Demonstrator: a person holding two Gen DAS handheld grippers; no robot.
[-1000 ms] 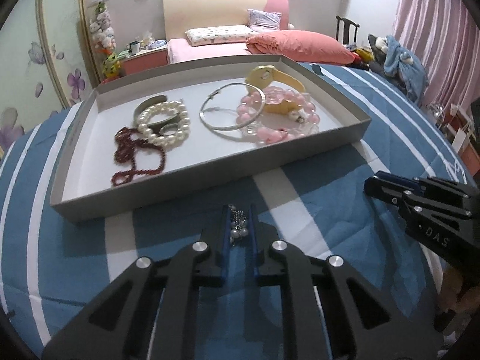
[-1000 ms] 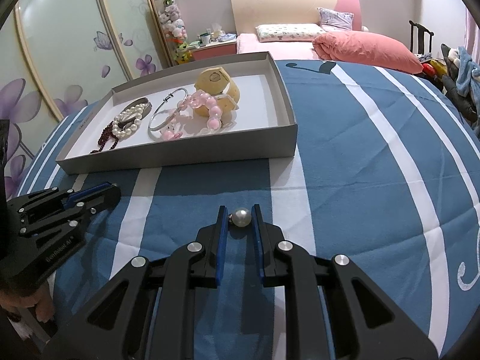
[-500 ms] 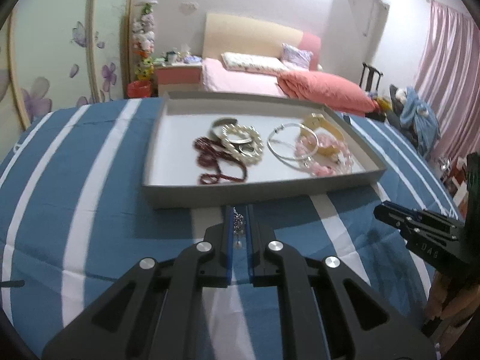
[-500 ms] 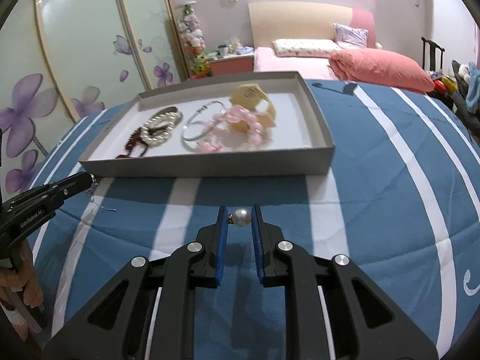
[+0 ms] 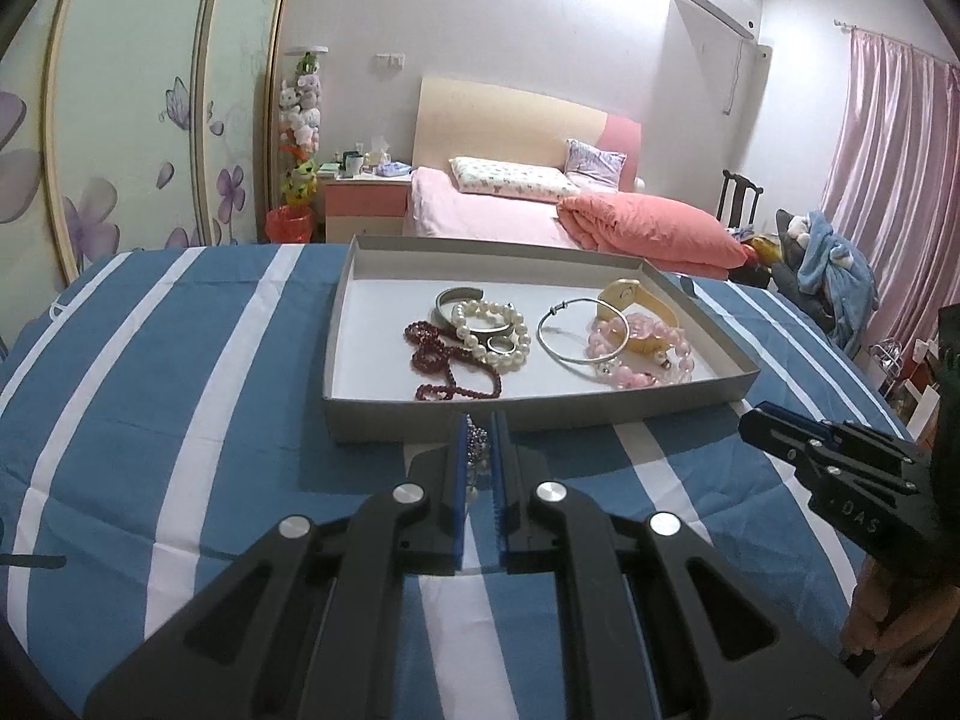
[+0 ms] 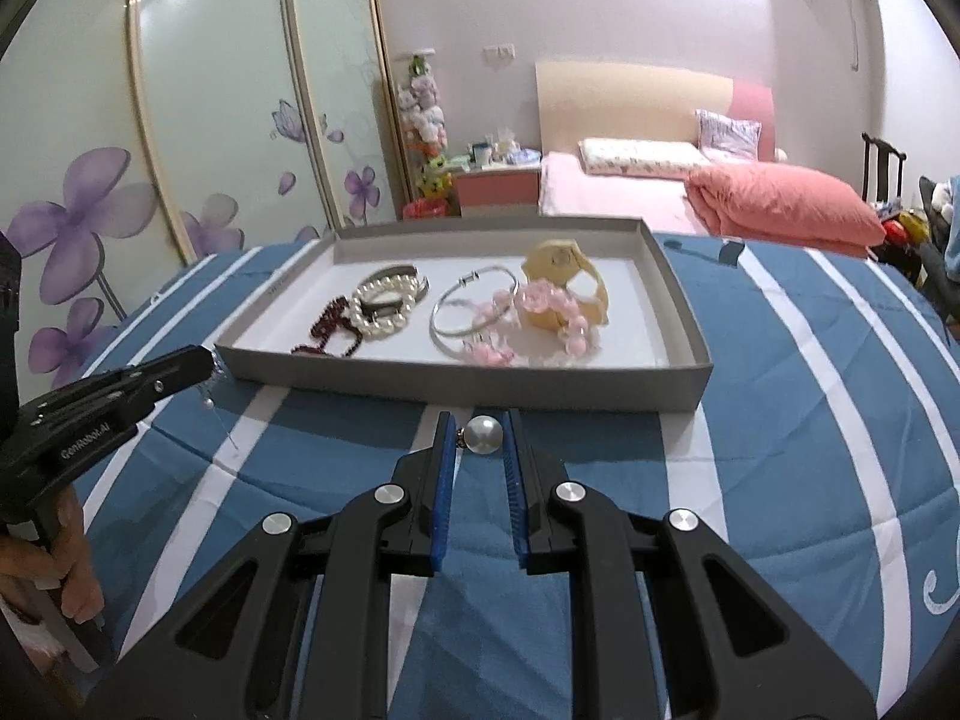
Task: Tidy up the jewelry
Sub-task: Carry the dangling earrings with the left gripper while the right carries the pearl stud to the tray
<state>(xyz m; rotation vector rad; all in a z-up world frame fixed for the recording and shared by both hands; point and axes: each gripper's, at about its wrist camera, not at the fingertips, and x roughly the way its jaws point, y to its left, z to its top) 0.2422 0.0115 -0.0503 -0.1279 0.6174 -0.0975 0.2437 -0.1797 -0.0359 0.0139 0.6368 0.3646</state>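
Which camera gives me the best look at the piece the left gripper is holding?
Right wrist: the left gripper shows side-on, the pearl drop earring dangling free below its tip. Left wrist shows the earring mostly hidden between its own fingers.

Tray (image 5: 384,420) on bedspread (image 5: 180,420); bracelets (image 5: 489,333) inside; bed (image 5: 492,213) behind.

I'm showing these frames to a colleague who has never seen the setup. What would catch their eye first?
Probably the grey tray of jewelry on the blue striped bedspread: white pearl bracelet, dark red bead strand, silver bangle and pink bead bracelet crowded together. Next, in front of the tray, the right tongs pinching a single pearl earring, and the left tongs gripping a small dangling beaded piece.
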